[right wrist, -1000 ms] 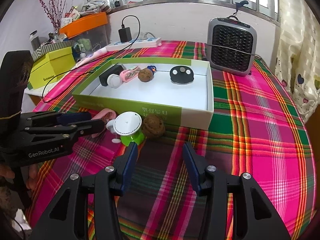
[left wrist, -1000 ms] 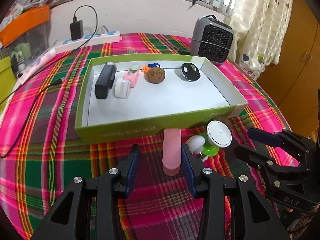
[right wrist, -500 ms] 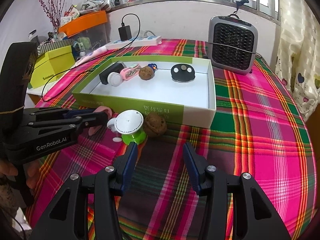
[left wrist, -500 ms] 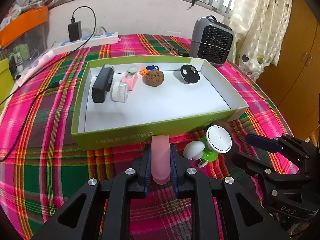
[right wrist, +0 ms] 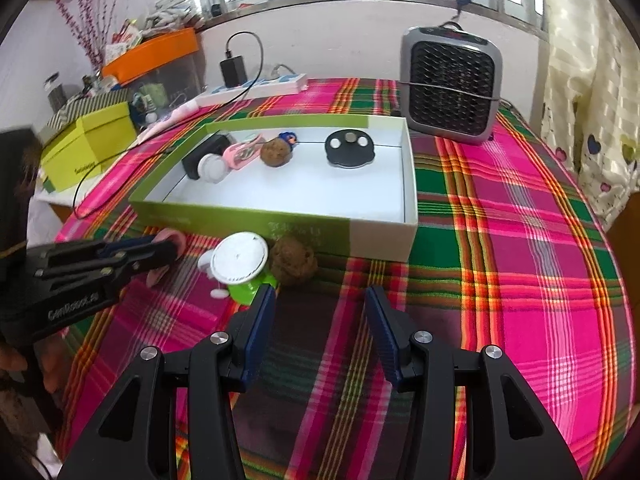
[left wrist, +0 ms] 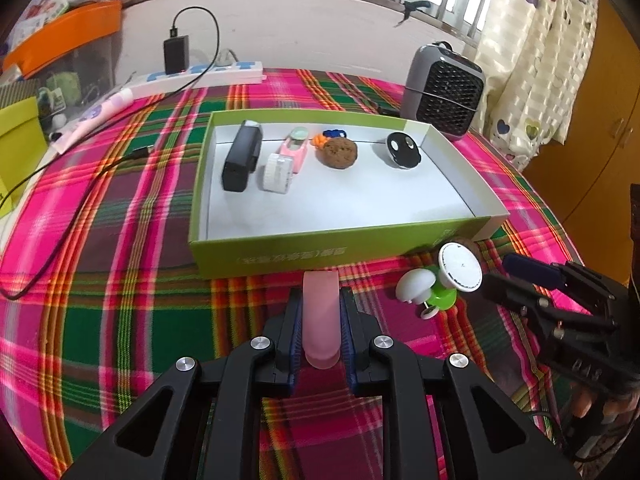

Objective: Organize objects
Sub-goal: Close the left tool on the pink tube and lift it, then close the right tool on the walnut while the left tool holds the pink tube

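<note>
My left gripper [left wrist: 320, 300] is shut on a pink oblong piece [left wrist: 320, 316], which points at the front wall of the green box [left wrist: 340, 248]. In the right wrist view the same gripper [right wrist: 120, 256] holds the pink piece [right wrist: 170, 236] left of a white-and-green toy [right wrist: 240, 258]. A brown ball [right wrist: 294, 260] lies against the box wall [right wrist: 240, 220]. My right gripper [right wrist: 319, 294] stands open just in front of the ball and toy, with nothing between its fingers. The box holds a black block [left wrist: 242, 156], a white roll [left wrist: 277, 172], a second brown ball [left wrist: 340, 152] and a black disc [left wrist: 402, 150].
A grey heater [right wrist: 452, 84] stands behind the box at the right. A power strip [left wrist: 208, 74] with a black charger and a trailing cable [left wrist: 80, 184] lies at the back left. A yellow-green carton [right wrist: 88, 144] sits off the table's left edge.
My left gripper's jaws have closed on the pink piece, which lay between them a second ago. The right gripper has stayed where it was, still open.
</note>
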